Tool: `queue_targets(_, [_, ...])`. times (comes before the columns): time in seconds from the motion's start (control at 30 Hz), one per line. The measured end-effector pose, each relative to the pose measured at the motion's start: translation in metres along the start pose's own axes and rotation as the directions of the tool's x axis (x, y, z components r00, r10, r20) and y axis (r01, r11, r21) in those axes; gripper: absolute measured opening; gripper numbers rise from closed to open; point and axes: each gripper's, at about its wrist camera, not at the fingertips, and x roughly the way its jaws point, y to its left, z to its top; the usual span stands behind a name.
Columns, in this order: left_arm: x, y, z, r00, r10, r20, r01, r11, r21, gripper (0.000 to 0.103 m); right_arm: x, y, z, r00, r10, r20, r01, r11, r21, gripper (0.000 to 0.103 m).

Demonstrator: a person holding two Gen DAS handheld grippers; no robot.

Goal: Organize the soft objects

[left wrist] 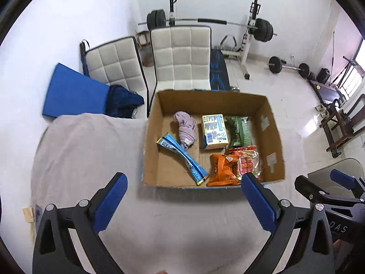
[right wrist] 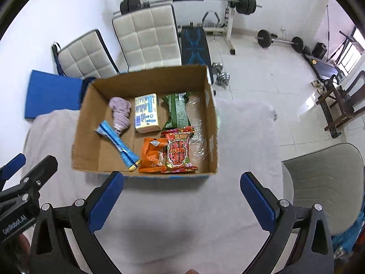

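An open cardboard box stands on a table with a pale cloth. Inside lie a lilac cloth bundle, a blue packet, a yellow-blue tissue pack, a green packet, an orange snack bag, a red snack bag and clear plastic. My left gripper is open and empty, in front of the box. My right gripper is open and empty, in front of the box.
Two white padded chairs stand behind the table, with a blue mat at the left. A barbell rack and weights stand at the back. A grey chair is at the right.
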Motion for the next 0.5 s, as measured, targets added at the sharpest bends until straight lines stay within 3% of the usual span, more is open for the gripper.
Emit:
queue_targets(0.2, [-0.065,-0.001,-0.017,0.999,0.002,0.052,-0.003,1.0,0.005,0.102,-0.078,-0.001,-0.028,0.997,0.021,0.075,-0.019,0.999,-0.026,0.103])
queue_targets(0.5, [-0.128,0.001,-0.047,0.999,-0.019,0.037,0.021,0.999,-0.038,0.102,-0.183,-0.002,-0.079,0.987,0.058,0.152,-0.048,0.997,-0.065,0.103])
